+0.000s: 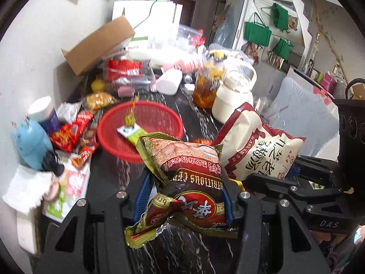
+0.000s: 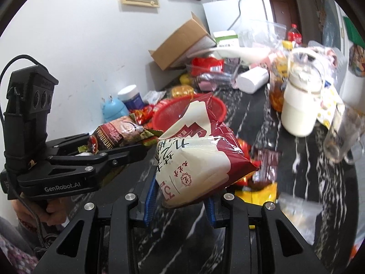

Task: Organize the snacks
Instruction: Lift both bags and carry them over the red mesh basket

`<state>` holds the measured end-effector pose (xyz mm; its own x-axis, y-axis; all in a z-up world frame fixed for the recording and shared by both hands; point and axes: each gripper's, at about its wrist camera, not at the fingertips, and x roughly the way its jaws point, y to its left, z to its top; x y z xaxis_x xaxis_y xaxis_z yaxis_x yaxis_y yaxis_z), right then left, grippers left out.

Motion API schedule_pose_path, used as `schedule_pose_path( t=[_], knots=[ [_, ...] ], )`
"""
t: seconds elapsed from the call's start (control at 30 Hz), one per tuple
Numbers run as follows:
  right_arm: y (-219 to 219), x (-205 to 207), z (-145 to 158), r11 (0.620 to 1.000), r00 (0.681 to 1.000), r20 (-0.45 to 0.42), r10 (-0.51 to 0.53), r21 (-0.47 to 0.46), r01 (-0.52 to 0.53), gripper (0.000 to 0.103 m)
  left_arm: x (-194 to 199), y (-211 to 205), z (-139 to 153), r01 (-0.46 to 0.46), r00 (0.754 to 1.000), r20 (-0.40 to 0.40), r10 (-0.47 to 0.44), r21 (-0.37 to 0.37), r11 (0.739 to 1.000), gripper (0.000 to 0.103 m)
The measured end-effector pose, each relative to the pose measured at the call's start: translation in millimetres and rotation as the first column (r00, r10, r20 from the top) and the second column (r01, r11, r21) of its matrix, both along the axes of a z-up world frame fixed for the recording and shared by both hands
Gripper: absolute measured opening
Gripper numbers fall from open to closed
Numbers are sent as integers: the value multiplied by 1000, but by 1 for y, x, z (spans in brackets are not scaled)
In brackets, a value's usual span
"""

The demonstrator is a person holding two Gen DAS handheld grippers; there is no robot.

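Both grippers are loaded and held in the air over the dark marbled table [image 1: 196,114]. The left gripper [image 1: 182,196] has its jaws pinched narrow on a brown and gold cereal bag [image 1: 189,171], gripped near its lower end so the rest stands up and forward. Just beside it, toward three o'clock, the right gripper [image 2: 180,202] clamps a cream and maroon snack bag [image 2: 196,157] the same way, by its bottom edge. The two bags sit close together, nearly touching at their upper corners as far as I can tell.

Ahead of both, at about twelve o'clock, sits the red basket [image 1: 159,114] with one small green packet [image 1: 131,132] lying in it. Loose red wrappers [image 1: 70,132] crowd its rim at nine o'clock, and a white jug [image 1: 232,96] stands off at two o'clock.

I judge this to be the carrying step: both bags lifted, neither yet placed. The next move calls for bringing each bag over the basket and opening the jaws one at a time, since the bags are bulky and the basket is shallow.
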<state>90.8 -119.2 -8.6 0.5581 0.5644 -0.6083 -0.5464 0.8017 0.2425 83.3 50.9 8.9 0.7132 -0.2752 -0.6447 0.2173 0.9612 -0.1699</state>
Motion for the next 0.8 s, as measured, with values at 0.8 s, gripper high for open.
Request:
schedule_pose_path(
  t=[0.8],
  knots=[
    [38, 93, 61, 998, 987, 153, 53, -45, -46, 35, 89, 38, 55, -78, 982, 165, 88, -67, 995, 51]
  ],
)
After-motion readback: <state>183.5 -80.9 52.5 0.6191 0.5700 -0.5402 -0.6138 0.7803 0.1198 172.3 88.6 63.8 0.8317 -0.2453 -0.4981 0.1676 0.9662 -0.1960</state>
